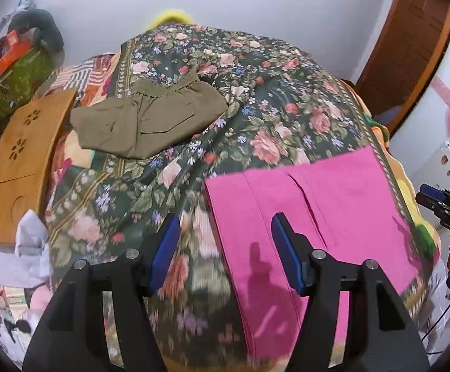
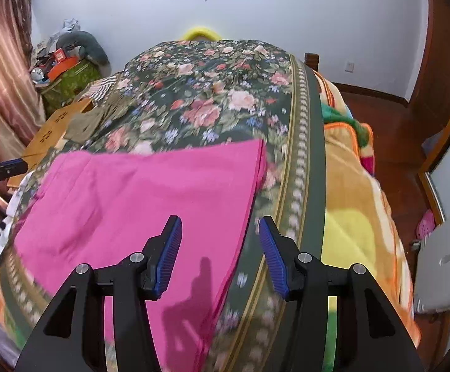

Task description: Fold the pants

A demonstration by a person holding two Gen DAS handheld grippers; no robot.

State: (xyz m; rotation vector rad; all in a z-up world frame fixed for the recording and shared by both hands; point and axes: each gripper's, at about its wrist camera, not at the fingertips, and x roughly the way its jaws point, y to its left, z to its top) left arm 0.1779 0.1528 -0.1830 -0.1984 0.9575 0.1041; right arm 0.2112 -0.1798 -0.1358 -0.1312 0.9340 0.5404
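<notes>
Pink pants (image 1: 311,214) lie flat and folded on the floral bedspread (image 1: 255,99), near its front right edge. They also show in the right wrist view (image 2: 138,198). My left gripper (image 1: 225,248) is open and empty, above the pants' left edge. My right gripper (image 2: 220,251) is open and empty, above the pants' right edge. The right gripper also shows at the far right of the left wrist view (image 1: 441,204).
A folded olive garment (image 1: 147,121) lies at the bed's far left. A wooden lap tray (image 1: 17,161) sits left of it. A cluttered green box (image 1: 17,80) stands in the corner. An orange and yellow blanket (image 2: 358,204) hangs off the bed's right side.
</notes>
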